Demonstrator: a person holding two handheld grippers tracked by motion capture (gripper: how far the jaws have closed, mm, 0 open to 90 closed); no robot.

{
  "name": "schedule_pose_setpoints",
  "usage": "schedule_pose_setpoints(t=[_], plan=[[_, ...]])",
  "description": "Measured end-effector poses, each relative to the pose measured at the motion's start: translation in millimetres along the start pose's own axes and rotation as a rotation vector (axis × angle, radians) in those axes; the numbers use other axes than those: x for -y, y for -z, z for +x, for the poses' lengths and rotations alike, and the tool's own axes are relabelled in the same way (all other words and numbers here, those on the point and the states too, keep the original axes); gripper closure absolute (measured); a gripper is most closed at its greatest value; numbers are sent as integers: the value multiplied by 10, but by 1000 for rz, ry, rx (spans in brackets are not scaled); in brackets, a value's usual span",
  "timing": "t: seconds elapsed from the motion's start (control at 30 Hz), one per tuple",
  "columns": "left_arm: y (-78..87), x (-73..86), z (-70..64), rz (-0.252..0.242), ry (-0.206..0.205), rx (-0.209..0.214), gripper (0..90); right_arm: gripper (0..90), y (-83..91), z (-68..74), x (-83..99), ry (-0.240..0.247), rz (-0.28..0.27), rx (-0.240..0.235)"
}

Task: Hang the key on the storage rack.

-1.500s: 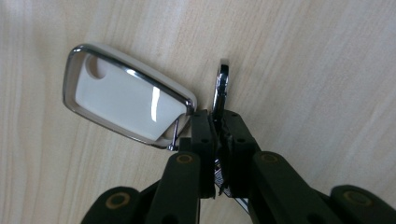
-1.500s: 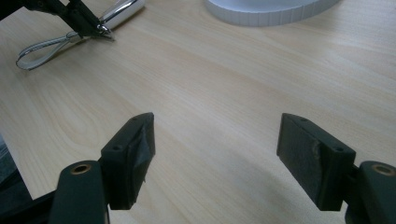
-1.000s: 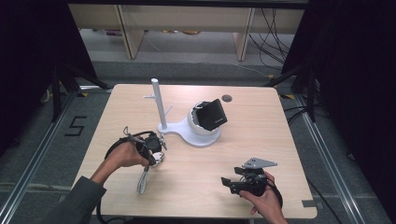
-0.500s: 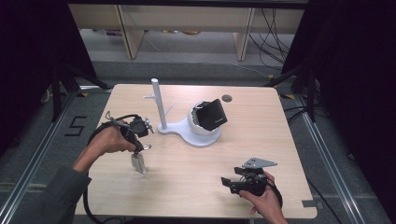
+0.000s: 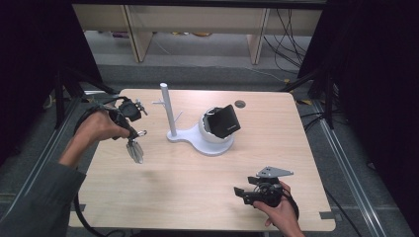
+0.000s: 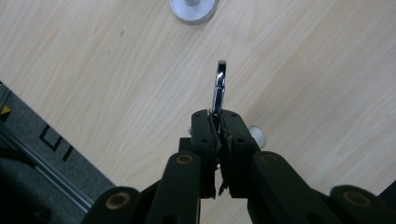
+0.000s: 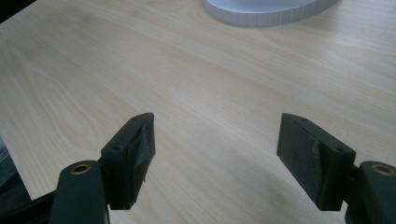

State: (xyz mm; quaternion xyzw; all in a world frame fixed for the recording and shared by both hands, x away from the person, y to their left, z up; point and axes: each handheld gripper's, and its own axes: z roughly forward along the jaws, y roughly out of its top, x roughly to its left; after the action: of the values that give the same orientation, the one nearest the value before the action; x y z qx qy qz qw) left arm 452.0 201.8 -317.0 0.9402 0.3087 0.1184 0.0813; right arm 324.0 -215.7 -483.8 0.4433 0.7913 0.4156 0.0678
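Note:
My left gripper (image 5: 131, 134) hangs above the table's left side, jaws pointing down. It is shut on a shiny metal clip (image 6: 219, 88), seen edge-on between the jaws in the left gripper view (image 6: 218, 122). A pale bunch of keys (image 5: 134, 152) dangles from the clip over the wood. My right gripper (image 5: 240, 192) lies low near the front right edge and points left. In the right gripper view it (image 7: 215, 154) stands wide open over bare wood with nothing between the pads.
A white stand (image 5: 184, 137) sits mid-table with a thin upright post (image 5: 167, 109) and a dome carrying a black box (image 5: 227, 121). Its base rim (image 7: 266, 14) lies ahead of the right gripper. A dark round hole (image 5: 240, 103) marks the far side.
My left gripper has risen off the table and moved left and away, carrying the clip and its dangling keys. The right gripper has stayed put.

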Motion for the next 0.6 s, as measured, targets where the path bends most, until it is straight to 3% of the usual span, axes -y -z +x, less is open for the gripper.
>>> schedule_pose_setpoints(t=[0.07, 0.2, 0.23, 0.53, 0.57, 0.6], plan=[[38, -23, 43, 4, 15, -12, 847, 289, -12, -26, -4, 31, -18, -7], [119, -87, 160, -4, 47, -11, 847, 289, -8, -25, -6, 29, -14, -7], [129, -101, 181, -9, 54, -7, 847, 289, -11, -33, -10, 50, -16, -7], [138, -205, 288, -9, 107, -32, 847, 288, -14, -20, -8, 33, -6, -11], [142, -213, 312, -12, 119, -36, 848, 289, -7, 7, -5, 9, -1, -14], [144, -217, 333, -16, 130, -37, 847, 289, -17, -3, -6, 26, -6, -15]])
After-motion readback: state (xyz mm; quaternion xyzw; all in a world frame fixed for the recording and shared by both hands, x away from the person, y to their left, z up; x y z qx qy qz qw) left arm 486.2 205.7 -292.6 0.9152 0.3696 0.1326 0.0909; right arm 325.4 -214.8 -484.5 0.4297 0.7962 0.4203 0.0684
